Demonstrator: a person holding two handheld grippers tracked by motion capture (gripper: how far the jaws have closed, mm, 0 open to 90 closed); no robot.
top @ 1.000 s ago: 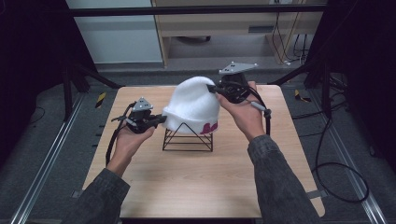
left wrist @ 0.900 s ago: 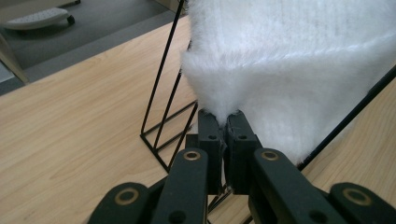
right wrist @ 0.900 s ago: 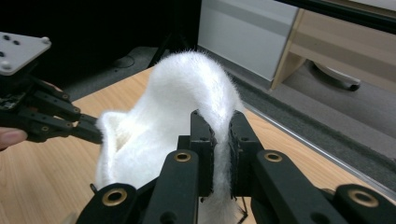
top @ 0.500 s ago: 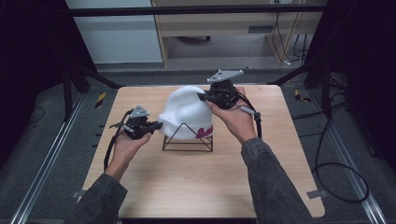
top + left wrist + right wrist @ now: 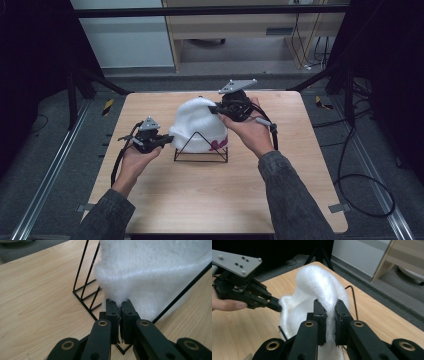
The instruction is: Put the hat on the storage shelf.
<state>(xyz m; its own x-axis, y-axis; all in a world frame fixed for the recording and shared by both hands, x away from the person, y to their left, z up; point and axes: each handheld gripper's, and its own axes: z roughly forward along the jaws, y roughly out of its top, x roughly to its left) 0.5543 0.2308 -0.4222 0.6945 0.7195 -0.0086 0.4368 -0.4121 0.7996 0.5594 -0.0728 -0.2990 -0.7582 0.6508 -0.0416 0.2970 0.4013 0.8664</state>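
White fleece is what I have pinched in both tools: my left gripper [image 5: 119,312] has its jaws pressed together on the lower edge of the white hat [image 5: 200,124], and in the left gripper view only a thin tuft of pile shows between the pads, the rest of the brim running out of frame above. My right gripper [image 5: 329,315] clamps a ridge of the same hat near its crown, the fleece squeezed into a narrow fold between the jaws; below them the fabric is cut off by the frame, so I cannot tell how far it hangs. From the high view the left gripper [image 5: 165,141] sits at the hat's near left edge and the right gripper [image 5: 218,109] at its far right side, each held in a hand. The hat is draped over a black wire stand [image 5: 201,149] at the middle of the wooden table [image 5: 200,200], hiding most of the stand; only the near triangle of wire and the base rods are plain to me. A pink mark [image 5: 218,145] on the hat's near right side is too small to read. Beyond the table's far edge a pale cabinet [image 5: 125,35] stands on the floor.
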